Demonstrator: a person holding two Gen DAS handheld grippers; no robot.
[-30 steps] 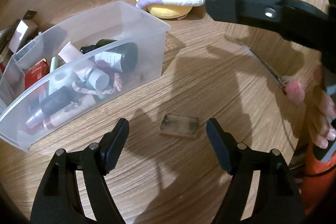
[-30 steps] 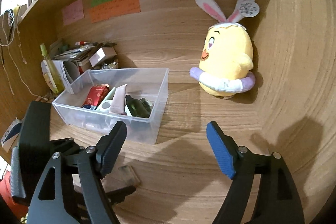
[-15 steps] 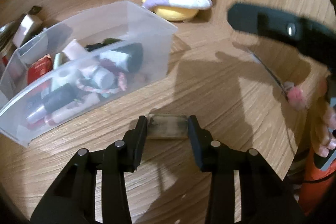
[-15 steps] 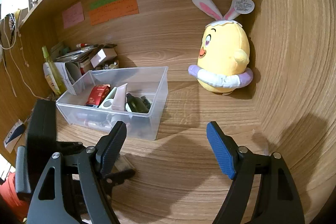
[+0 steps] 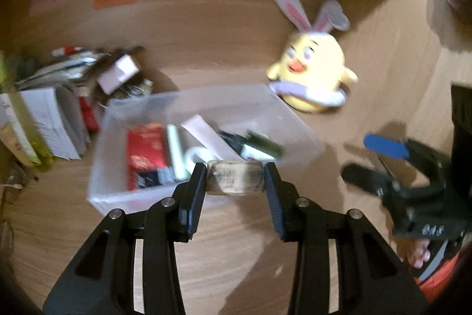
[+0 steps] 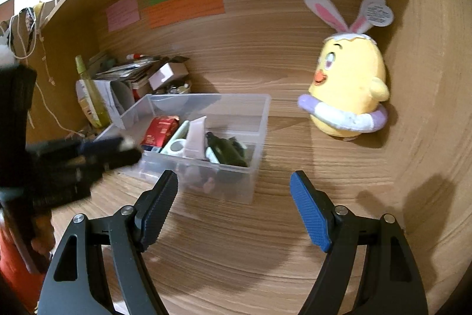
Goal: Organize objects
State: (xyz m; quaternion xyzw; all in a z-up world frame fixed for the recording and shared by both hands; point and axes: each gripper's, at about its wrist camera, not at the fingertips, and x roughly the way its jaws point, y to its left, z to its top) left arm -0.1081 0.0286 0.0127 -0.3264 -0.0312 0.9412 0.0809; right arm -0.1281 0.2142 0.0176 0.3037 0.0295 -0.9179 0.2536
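Small flat rectangular block (image 5: pixel 235 178), tan with dark smudges, was clamped between both pads of the left hand-held gripper (image 5: pixel 235 178), lifted clear of the desk (image 5: pixel 236 232). In the left wrist view it sat in front of the near wall of the clear plastic bin (image 5: pixel 295 120); whether it was over the rim or short of it could not be told, since the frame was motion-blurred.

Bin held a red packet (image 6: pixel 160 130), a pale tube (image 6: pixel 196 135), a white roll (image 6: pixel 176 145) and a dark green bottle (image 6: pixel 227 154), all lying loose.

Right hand-held gripper (image 6: pixel 233 197) was released, jaws wide apart with nothing between them, hovering over bare desk just in front of the bin. Left hand-held gripper showed as a dark blur at the left edge of the right wrist view.

Yellow chick plush with bunny ears (image 6: pixel 349 99) stood to the right of the bin, against the back wall, apart from it. A pile of boxes and papers (image 6: pixel 138 73) and a yellow-green bottle (image 6: pixel 88 90) stood behind the bin on the left. Pink, green and orange notes (image 6: pixel 183 6) were stuck on the back wall.
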